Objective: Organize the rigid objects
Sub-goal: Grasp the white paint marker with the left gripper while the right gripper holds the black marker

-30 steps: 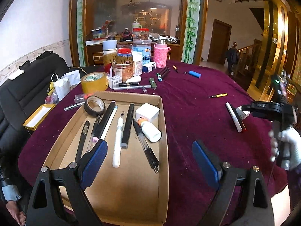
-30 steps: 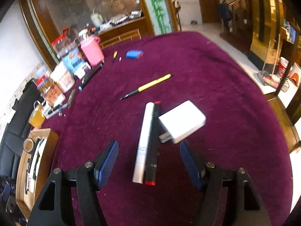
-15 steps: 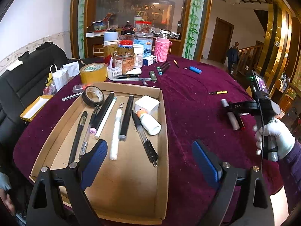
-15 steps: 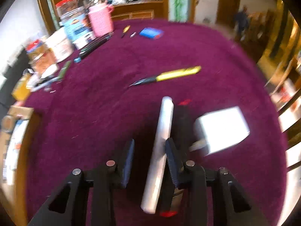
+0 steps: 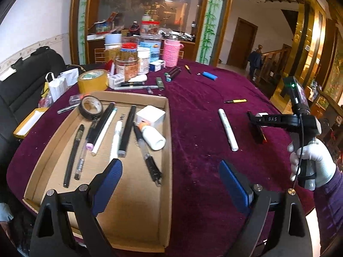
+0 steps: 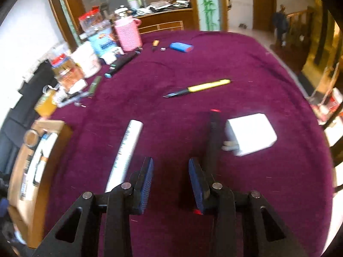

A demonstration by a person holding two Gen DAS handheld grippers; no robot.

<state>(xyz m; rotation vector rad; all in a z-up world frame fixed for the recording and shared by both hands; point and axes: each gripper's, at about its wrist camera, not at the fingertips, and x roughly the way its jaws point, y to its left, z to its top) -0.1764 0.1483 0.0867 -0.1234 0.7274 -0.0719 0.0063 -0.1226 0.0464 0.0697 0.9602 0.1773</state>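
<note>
The white marker (image 6: 126, 152) lies flat on the purple cloth (image 6: 214, 53), left of centre in the right wrist view, its long axis running up the frame. It is a slim, stiff plastic barrel, probably light and smooth enough to roll or slide under a glancing touch. The sensible hold is across the barrel near its middle, pads square to its sides.

Right of it, with bare cloth between, lies a black marker (image 6: 214, 137) with red ends, and just beyond that a white charger block (image 6: 249, 136), which looks boxy and a little heavier.

The right gripper (image 6: 170, 162) points down at the gap between the two markers. Its jaws have just been closing and stand narrow, with only cloth between them. The white marker sits outside the left finger, the black one beside or behind the right finger.

In the left wrist view, the left gripper (image 5: 170, 167) hangs wide apart and empty over the cardboard tray (image 5: 169, 150) at lower left, where pens, a glue bottle and tape lie.
</note>
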